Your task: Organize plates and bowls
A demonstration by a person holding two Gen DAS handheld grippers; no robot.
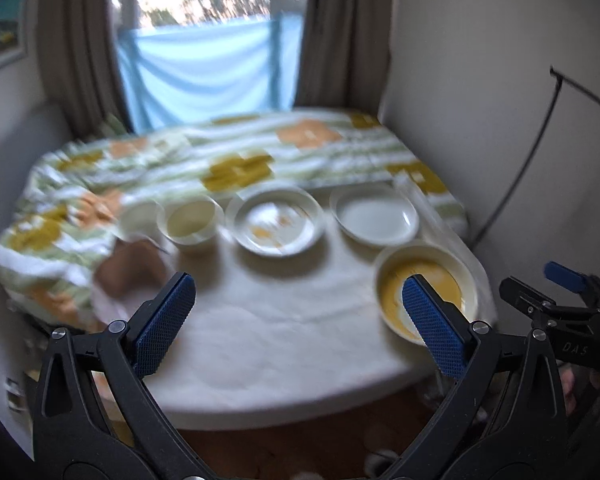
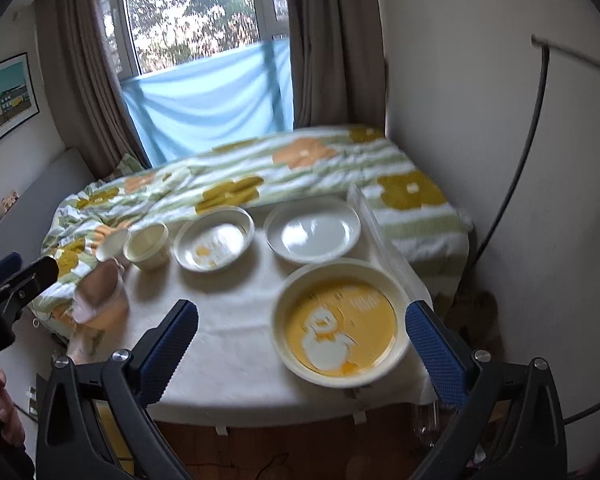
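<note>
Crockery sits spread out on a white cloth (image 1: 260, 320), nothing stacked yet, so I'd judge the task barely begun.

Left wrist view: left gripper (image 1: 296, 320) is wide open, nothing between the blue pads (image 1: 164, 320), hovering over the near edge of the cloth, not touching any dish. Far row, left to right: small cup (image 1: 138, 216), cream cup (image 1: 191, 222) just beside it, patterned dish (image 1: 276, 222), plain white plate (image 1: 374, 214). Yellow bowl (image 1: 426, 288) is near right, partly behind the right pad. Brownish pot (image 1: 130, 272) lies near left, prob tipped on its side; too blurred to be sure. Right gripper (image 1: 560, 292) shows at the right edge, away from the dishes; can't tell its opening from here. Flat pieces are laid apart w/ gaps, which leaves each rim free to pinch.

Right wrist view: right gripper (image 2: 302, 344) also wide open and empty, the yellow bowl (image 2: 340, 324) lying between its pads in the frame, so it looks lined up for that bowl first; that's a guess. White plate (image 2: 313, 234) is just beyond it, patterned dish (image 2: 214, 238) further left, then cream cup (image 2: 147, 246), small cup (image 2: 114, 244) and the tipped pot (image 2: 100, 296). Left gripper (image 2: 16, 280) is at the left edge, held by a hand (image 2: 4, 412). Floral bedspread (image 2: 240, 184) lies under the far side of the cloth, a soft base, so dishes could wobble or slide when stacked.
</note>
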